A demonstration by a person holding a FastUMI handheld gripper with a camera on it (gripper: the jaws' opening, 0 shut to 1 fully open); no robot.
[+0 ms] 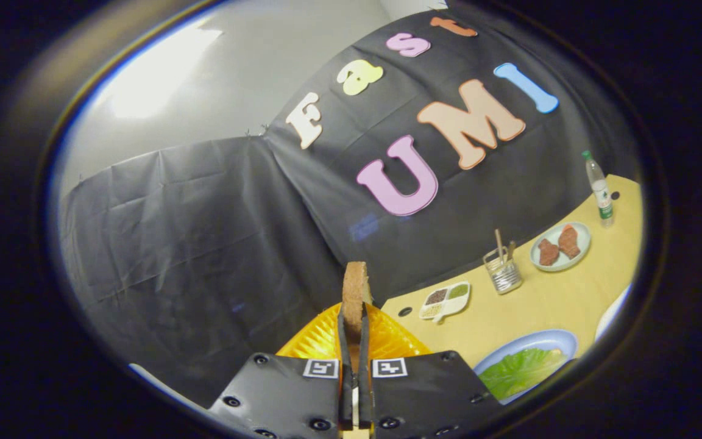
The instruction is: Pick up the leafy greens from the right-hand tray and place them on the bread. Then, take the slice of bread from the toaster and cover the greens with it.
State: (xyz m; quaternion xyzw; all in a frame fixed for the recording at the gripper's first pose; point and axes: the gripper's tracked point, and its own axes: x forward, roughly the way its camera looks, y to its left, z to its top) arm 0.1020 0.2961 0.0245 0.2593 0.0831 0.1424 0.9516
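Jaws of the gripper (354,332) pinch an upright bread slice (355,291) above an orange plate (320,338); leafy greens (518,371) lie right of that plate.

The camera is riding on the gripper (354,341), looking forward along its fingers, tilted, well above the desk (546,305), facing the booth's cloth wall (205,244).

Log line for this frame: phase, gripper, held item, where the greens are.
phase: carrying bread | gripper: shut on bread slice | below: orange dish | leafy greens: on blue plate
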